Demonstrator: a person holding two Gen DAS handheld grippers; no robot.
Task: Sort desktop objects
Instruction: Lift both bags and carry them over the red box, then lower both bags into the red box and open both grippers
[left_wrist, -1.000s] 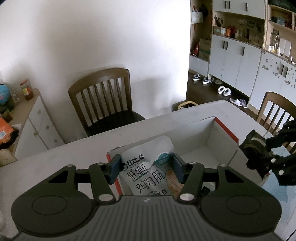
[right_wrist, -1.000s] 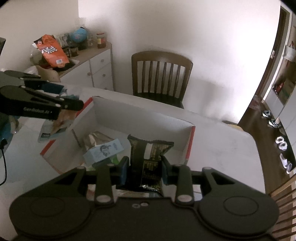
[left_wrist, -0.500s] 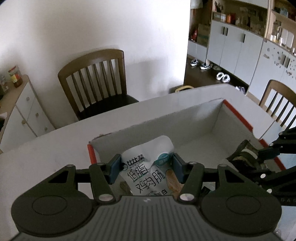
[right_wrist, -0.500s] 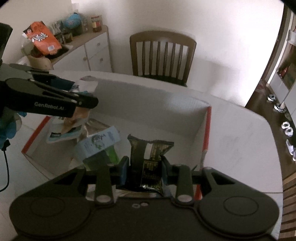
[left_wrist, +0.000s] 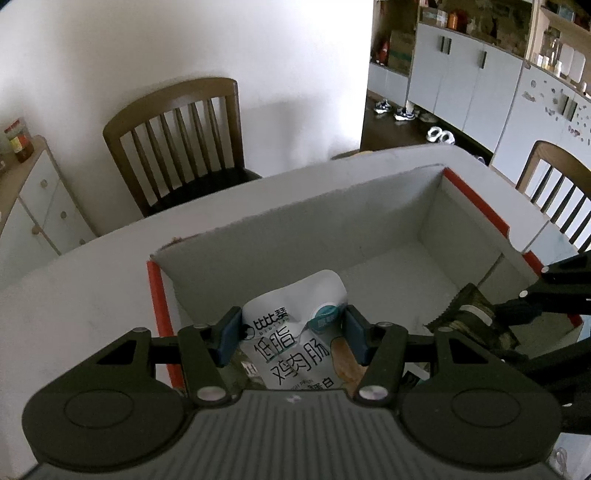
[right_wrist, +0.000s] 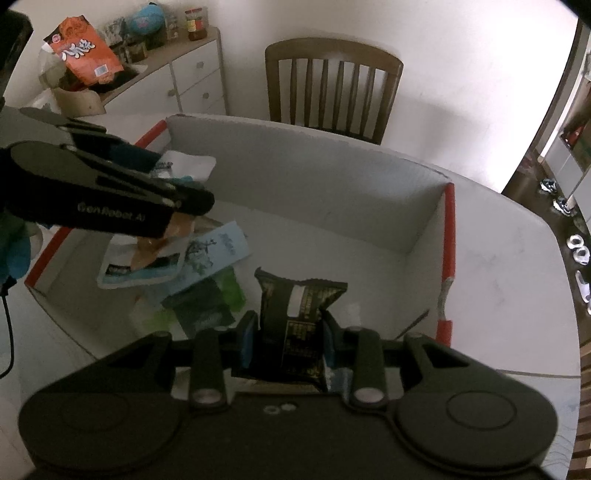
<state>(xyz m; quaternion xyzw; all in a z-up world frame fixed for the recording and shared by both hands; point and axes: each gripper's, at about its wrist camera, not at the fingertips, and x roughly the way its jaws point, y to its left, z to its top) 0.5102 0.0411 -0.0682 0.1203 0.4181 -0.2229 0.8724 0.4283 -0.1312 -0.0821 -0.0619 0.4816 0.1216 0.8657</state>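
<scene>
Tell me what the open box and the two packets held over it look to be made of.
Box: likely cardboard, matte grey inside, with raw torn-looking edges and red outside.
White packet in the left gripper: glossy printed plastic film, curling at the top.
Black packet in the right gripper: probably foil-lined film, crimped serrated seal.

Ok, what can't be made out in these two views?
- Left wrist view: bottom of the white pouch, hidden by the left gripper.
- Right wrist view: bottom of the black packet, hidden by the right gripper.
- Right wrist view: packets on the box floor, blurred; print unreadable.
</scene>
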